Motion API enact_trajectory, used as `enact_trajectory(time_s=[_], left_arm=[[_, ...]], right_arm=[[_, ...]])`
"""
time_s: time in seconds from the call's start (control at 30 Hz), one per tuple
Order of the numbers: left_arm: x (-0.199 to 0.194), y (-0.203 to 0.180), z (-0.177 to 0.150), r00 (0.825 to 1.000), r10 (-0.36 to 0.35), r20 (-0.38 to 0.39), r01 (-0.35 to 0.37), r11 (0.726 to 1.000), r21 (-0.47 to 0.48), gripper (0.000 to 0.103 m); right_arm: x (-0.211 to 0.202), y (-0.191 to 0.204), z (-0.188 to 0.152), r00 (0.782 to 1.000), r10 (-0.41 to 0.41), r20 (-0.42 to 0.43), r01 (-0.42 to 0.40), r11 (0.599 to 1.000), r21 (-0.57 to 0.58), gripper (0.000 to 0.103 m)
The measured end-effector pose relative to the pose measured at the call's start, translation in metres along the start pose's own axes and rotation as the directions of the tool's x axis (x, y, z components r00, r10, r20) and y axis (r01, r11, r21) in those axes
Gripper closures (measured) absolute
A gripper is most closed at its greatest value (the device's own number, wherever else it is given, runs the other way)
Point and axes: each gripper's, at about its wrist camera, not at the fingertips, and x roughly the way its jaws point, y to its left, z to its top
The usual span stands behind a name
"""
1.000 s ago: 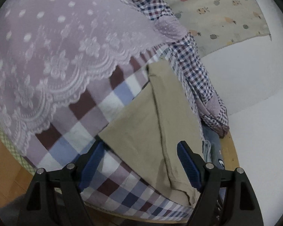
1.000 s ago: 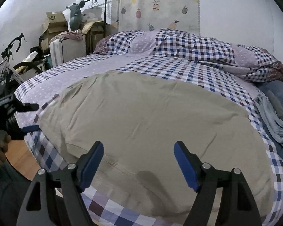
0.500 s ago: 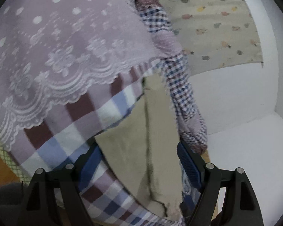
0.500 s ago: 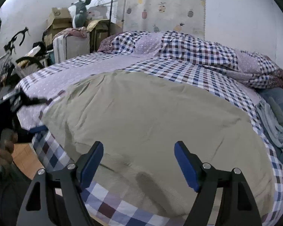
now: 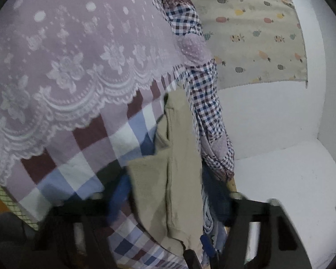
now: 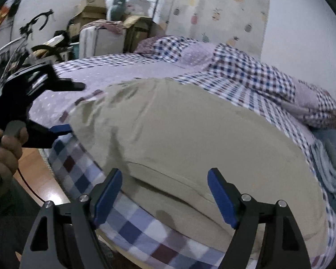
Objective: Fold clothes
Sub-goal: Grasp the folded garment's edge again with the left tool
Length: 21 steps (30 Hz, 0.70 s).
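Observation:
A beige garment (image 6: 190,134) lies spread flat on the checked bed cover (image 6: 145,224). My left gripper (image 6: 71,108), held by a hand (image 6: 4,152), sits at the garment's left corner. Its jaws are closing, with the corner edge between them but not pinched. In the left wrist view the same garment (image 5: 168,179) runs away between the blurred fingers of the left gripper (image 5: 168,195). My right gripper (image 6: 164,192) hangs open over the garment's near hem and holds nothing.
A rumpled checked quilt (image 6: 246,78) lies along the far side of the bed. Folded blue clothes (image 6: 331,163) are stacked at the right edge. A lilac lace cover (image 5: 67,67) drapes the bed's left side. Boxes and a bicycle (image 6: 33,29) stand behind; wooden floor (image 6: 38,179) lies below.
The left gripper's jaws have narrowed around the garment's corner and its view has rolled. The right gripper has moved towards the left and in on the near hem, still open.

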Motion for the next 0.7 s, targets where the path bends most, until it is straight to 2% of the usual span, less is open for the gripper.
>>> enact_trajectory(time_s=[0.03, 0.07, 0.23, 0.4, 0.7], left_arm=[[-0.001, 0.001, 0.001, 1.0, 0.009, 0.005, -0.009, 1.0, -0.004, 0.063], [-0.002, 0.003, 0.001, 1.0, 0.018, 0.009, -0.018, 1.0, -0.009, 0.066], [-0.002, 0.004, 0.002, 0.999, 0.04, 0.006, -0.04, 0.999, -0.008, 0.094], [-0.008, -0.001, 0.003, 1.0, 0.013, 0.01, -0.013, 1.0, 0.001, 0.099], [-0.018, -0.007, 0.006, 0.999, -0.045, -0.006, 0.045, 0.999, 0.001, 0.1]], right_arm=[[0.0, 0.004, 0.001, 1.0, 0.001, 0.003, -0.001, 1.0, -0.012, 0.021], [0.001, 0.009, 0.002, 1.0, 0.002, 0.006, -0.002, 1.0, -0.026, 0.021], [0.008, 0.034, 0.006, 1.0, 0.004, 0.019, -0.002, 0.994, -0.112, 0.021], [0.017, 0.06, 0.013, 0.999, 0.012, 0.044, -0.003, 0.979, -0.205, 0.02], [0.047, 0.106, 0.027, 0.996, 0.022, 0.086, 0.009, 0.94, -0.341, 0.017]])
